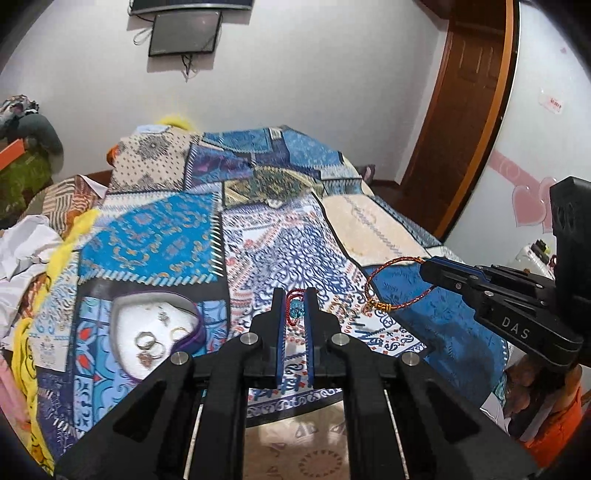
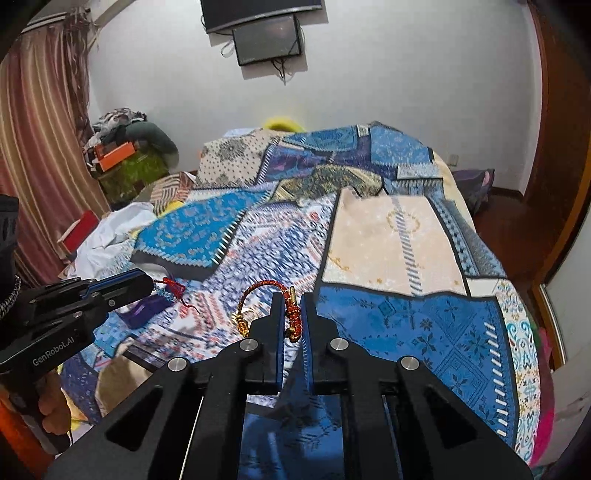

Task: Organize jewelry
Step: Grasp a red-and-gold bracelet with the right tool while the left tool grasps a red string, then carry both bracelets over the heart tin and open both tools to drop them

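My left gripper (image 1: 294, 301) is shut on a red cord bracelet with a turquoise bead (image 1: 295, 310), held above the patterned bedspread; the bracelet also shows in the right wrist view (image 2: 171, 288). My right gripper (image 2: 291, 299) is shut on a red braided bracelet with gold knots (image 2: 293, 317); its loop hangs out to the left. In the left wrist view that bracelet (image 1: 384, 280) dangles from the right gripper (image 1: 424, 264). A white heart-shaped jewelry box (image 1: 125, 321) with a purple rim lies open at lower left, holding several rings (image 1: 149, 343).
The blue patchwork bedspread (image 1: 155, 240) covers the bed. Crumpled white cloth (image 1: 22, 243) and yellow fabric lie at its left edge. A wooden door (image 1: 465, 92) stands at right, a wall screen (image 1: 184, 31) behind, a curtain (image 2: 33, 129) and a clutter pile at far left.
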The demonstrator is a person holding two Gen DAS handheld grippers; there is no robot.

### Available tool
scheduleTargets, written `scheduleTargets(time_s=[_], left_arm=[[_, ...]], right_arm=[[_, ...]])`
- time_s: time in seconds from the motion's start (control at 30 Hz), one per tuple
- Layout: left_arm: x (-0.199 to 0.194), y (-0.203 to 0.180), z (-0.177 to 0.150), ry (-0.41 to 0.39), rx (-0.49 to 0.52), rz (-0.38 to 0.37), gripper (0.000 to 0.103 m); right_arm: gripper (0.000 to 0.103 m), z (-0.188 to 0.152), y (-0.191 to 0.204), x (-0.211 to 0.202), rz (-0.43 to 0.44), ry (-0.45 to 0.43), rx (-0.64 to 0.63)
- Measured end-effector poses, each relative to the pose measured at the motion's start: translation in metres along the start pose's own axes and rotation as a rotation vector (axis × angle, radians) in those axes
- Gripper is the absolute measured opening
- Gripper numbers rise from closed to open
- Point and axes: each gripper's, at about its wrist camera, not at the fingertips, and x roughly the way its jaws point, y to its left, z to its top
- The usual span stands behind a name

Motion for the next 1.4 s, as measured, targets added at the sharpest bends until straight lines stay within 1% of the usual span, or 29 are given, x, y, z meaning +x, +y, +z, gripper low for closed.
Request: scheduleTargets(time_s=[0.3,0.47,0.63,0.8,0.93,1.07,1.27,1.4], left_arm=[[-0.032,0.021,0.005,-0.066,-0.02,0.049,0.007],[-0.048,0.04,0.006,-0.1,-0.045,0.083,0.007],[-0.061,0.062,0.006,-0.126,-0.08,0.123,0.007],[-0.067,0.082,0.005,-0.135,-0.111,0.154,0.007],[-0.068,0.093,0.004,-0.136,-0.123,0.172,0.007],[-0.067,0.103,0.002,-0.133,-0.129,0.179,0.007],[-0.058,0.117,0.0,-0.123,-0.146,0.175,0.007],[-0.047,0.126,-0.001,-0.107,-0.153,0.17,0.007]], right_arm=[[0.007,0.016,0.032,-0.005,0.043,-0.051,-0.036],[0.007,0.024,0.057,-0.003,0.092,-0.071,-0.055],[0.007,0.029,0.082,0.004,0.134,-0.076,-0.092],[0.007,0.033,0.103,0.015,0.163,-0.069,-0.13],[0.007,0.035,0.117,0.03,0.184,-0.05,-0.15],[0.007,0.034,0.129,0.048,0.204,-0.014,-0.162],[0.007,0.029,0.147,0.083,0.217,0.067,-0.191],[0.007,0.026,0.149,0.103,0.231,0.121,-0.185]])
